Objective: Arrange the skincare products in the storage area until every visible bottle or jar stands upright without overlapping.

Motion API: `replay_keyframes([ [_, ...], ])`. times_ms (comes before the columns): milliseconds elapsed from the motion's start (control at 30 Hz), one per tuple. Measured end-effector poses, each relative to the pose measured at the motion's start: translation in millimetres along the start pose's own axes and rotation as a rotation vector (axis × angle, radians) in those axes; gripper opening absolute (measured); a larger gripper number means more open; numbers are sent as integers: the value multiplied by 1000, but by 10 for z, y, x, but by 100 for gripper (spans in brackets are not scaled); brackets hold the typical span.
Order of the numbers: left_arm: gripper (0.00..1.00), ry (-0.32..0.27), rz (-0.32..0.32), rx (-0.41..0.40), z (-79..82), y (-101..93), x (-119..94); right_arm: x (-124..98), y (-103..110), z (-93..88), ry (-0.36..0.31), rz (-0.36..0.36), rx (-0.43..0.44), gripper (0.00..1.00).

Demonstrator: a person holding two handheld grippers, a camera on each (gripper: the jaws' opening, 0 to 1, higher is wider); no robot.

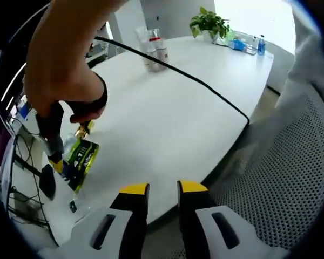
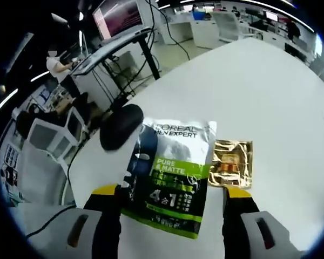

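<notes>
A: What's nearest the right gripper (image 2: 171, 195)?

B: A flat green and dark pouch (image 2: 170, 172) lying on the white table (image 2: 270, 91), right between the jaws, which stand spread wide and clasp nothing. Just beside its upper right corner sits a small gold sachet (image 2: 233, 162); I cannot tell whether they overlap. A black mouse-like lump (image 2: 120, 125) touches the pouch's upper left.

A: How will the pouch handle?

B: Light, floppy and slick, I'd judge. It likely won't stand without support. Pinch it at an edge or corner rather than across the middle.

A: And the left gripper (image 1: 162, 188)?

B: Jaws parted a little, empty, hanging at the table's near edge over a mesh chair seat (image 1: 283, 178).

A: What does that view add?

B: The person's hand (image 1: 65, 81) holding the right gripper (image 1: 56, 159) over the pouch (image 1: 83, 156), a black cable (image 1: 173, 67) running across the table, then far off a cluster of bottles (image 1: 154, 51) standing upright, well apart from the pouch. Beyond them, a potted plant (image 1: 208, 24).

A: And the right gripper view alone?

B: The pouch's printed face, and desks and monitors past the table.
</notes>
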State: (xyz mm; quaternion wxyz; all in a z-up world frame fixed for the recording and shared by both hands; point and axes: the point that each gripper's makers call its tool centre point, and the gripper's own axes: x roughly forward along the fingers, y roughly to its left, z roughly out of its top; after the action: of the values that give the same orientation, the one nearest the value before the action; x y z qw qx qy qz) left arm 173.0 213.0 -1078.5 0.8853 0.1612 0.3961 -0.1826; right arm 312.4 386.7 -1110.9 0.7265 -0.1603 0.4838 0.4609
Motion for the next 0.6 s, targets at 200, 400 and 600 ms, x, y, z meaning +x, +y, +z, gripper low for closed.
replay_keyframes([
  [200, 16, 9, -3, -5, -20, -3, 11, 160, 77, -5, 17, -107, -105, 99],
  [400, 14, 10, -1, -8, -24, 7, 9, 246, 87, 42, 21, -141, -191, 94],
  [600, 12, 16, -3, -6, -35, -1, 9, 242, 112, 121, -21, -101, -256, 78],
])
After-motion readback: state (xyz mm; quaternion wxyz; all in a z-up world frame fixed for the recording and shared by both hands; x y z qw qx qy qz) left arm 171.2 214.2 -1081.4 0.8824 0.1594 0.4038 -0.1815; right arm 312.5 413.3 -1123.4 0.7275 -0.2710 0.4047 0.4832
